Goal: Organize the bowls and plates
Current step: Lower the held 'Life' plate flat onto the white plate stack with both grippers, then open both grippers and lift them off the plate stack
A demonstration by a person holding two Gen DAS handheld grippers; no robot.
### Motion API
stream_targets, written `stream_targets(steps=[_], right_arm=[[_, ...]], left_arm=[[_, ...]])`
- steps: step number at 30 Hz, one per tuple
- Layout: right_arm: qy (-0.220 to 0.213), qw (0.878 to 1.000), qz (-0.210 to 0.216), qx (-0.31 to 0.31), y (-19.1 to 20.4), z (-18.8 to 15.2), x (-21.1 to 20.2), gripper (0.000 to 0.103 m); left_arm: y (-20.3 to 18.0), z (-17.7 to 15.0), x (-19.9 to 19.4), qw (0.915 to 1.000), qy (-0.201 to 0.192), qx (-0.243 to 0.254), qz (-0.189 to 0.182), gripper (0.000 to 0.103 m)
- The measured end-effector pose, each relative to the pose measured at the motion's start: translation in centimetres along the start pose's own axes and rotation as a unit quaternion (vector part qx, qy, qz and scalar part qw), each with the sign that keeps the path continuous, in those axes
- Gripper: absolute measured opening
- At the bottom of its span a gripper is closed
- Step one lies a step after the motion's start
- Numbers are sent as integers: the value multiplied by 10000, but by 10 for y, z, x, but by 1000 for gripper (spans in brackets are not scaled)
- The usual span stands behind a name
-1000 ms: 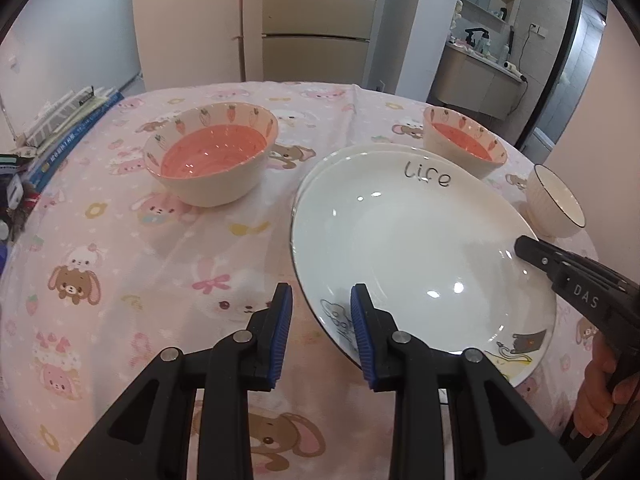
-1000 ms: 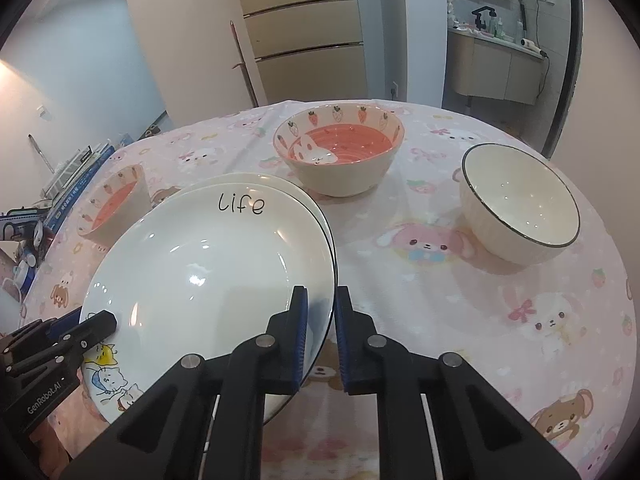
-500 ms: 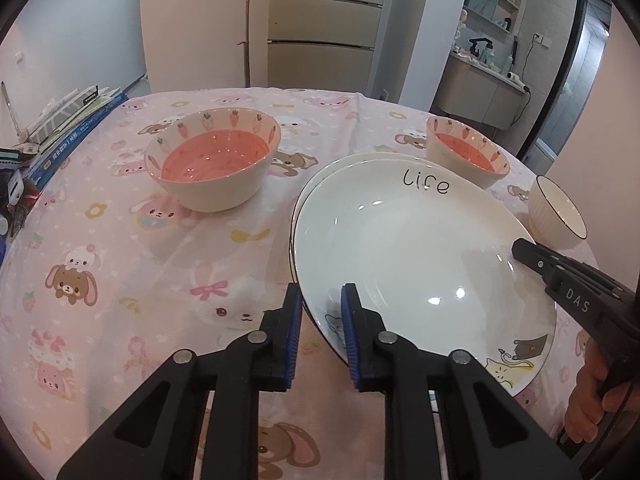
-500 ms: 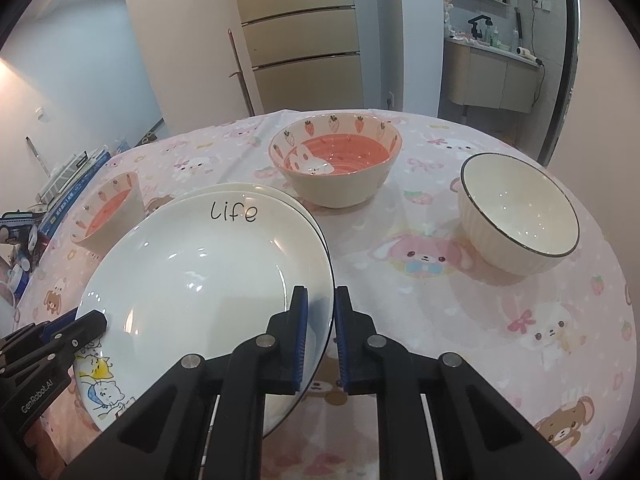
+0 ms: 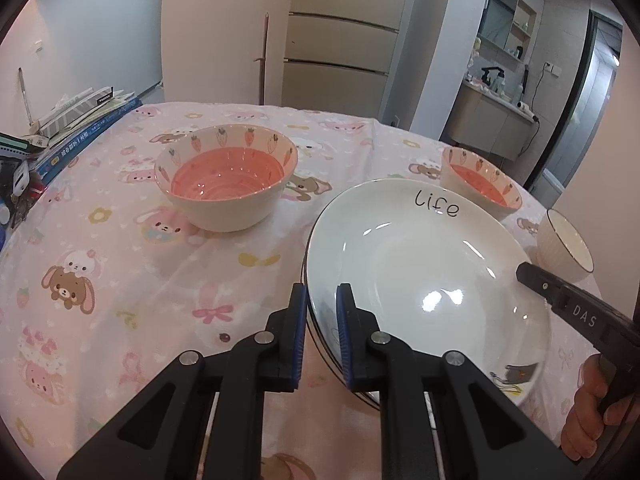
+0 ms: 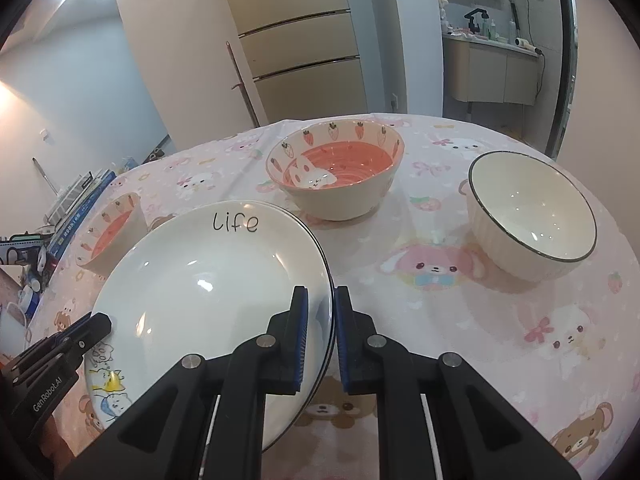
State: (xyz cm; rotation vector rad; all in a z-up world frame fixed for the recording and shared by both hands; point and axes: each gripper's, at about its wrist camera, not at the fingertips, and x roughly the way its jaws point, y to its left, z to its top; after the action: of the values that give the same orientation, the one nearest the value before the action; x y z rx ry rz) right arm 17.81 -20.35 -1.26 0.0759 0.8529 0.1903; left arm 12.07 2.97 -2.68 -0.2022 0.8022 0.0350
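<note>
Two grippers, left gripper (image 5: 322, 336) and right gripper (image 6: 321, 336) | jaws grasping "life" plate (image 5: 424, 276) rims | labels "DAS", "GenRobot.AI"

Right hand-held gripper (image 6: 321, 336) clamped on the near right rim of the white plates (image 6: 208, 280), stacked and marked "life". Left hand-held gripper (image 6: 86, 330) at their near left edge. Beyond, carrot bowl (image 6: 336, 176); far right, white bowl (image 6: 532, 216) on worktop (image 6: 460, 320).

White "life" plate (image 6: 208, 280), pink carrot-rimmed bowl (image 6: 336, 172), pink cartoon-animal tablecloth (image 6: 460, 320).
</note>
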Motion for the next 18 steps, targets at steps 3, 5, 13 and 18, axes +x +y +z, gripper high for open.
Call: stream_targets(steps=[3,5,13,18], right_arm=[[44,10000,51,60,-2,1,1,14],[74,9999,89,69,-3,2,1,14],[-269,9989,335,177,-8,5,-21,15],[-852,9959,285,-35,-1,4,-45,15]], left_arm=[[1,0,1,10000,-42,-24,-28,13],[0,0,2,10000,-42,-9,-9,13],[-9,-1,-29,9956,-894,278,58,13],[-13,-2,-45,9902,-1329,439,14,35]])
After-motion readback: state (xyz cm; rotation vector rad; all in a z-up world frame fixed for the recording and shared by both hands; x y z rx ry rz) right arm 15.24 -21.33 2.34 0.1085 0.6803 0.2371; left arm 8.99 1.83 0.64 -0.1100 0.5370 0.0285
